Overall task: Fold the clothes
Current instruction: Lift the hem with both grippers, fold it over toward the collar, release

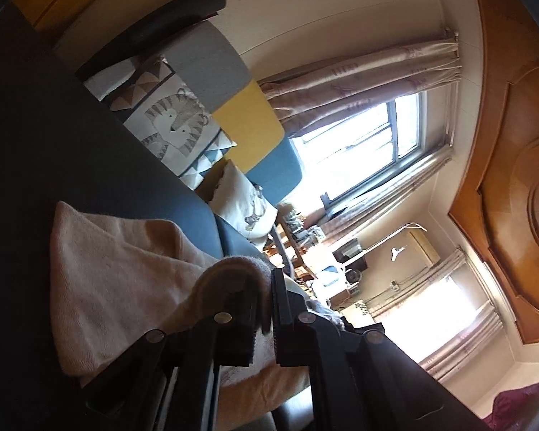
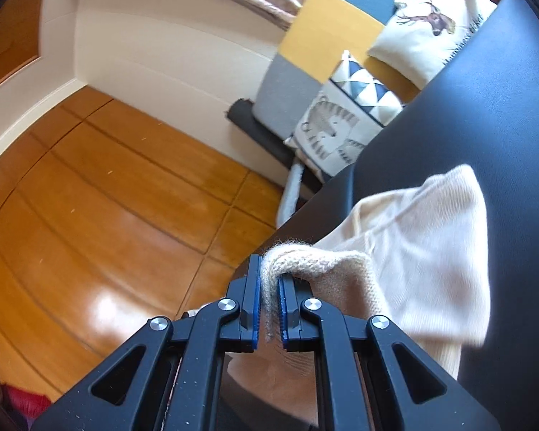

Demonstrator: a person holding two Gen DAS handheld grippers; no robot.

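**Both grippers pinch the cream knit over the dark table**

In the left wrist view, the dark table (image 1: pixel 54 136) fills the left side of the frame. The cream knit (image 1: pixel 118 273) lies on it at lower left, its flat part spreading from the middle left down to the bottom. A thick hem of the knit rolls over the left gripper (image 1: pixel 266 309) at lower centre; the black fingers (image 1: pixel 282 309) are pressed together on the cloth, which bulges out above and beside them. Above, toward upper centre, a cushion with a striped animal print (image 1: pixel 176 125) leans against a grey, yellow and blue backrest (image 1: pixel 248 125). A second pale cushion (image 1: pixel 240 201) sits at mid-frame. Right of these, a bright window (image 1: pixel 363 143) with pinkish curtains (image 1: pixel 370 75) takes the centre right, and a wooden ceiling panel (image 1: pixel 514 143) curves down the right edge.

In the right wrist view, an orange wooden floor (image 2: pixel 107 197) covers the left half. At lower centre, the right gripper (image 2: pixel 268 309) holds the knit's ribbed hem (image 2: pixel 298 255): the blue-lined pads (image 2: pixel 257 305) stand close together with a strip of knit squeezed between them. The rest of the knit (image 2: pixel 424 251) drapes to the right of the fingers, resting on the table (image 2: pixel 485 107), whose dark top fills the right side. At upper centre stand the backrest (image 2: pixel 327 32) and the striped-animal cushion (image 2: pixel 334 129); a deer-print cushion (image 2: pixel 424 28) sits at upper right.
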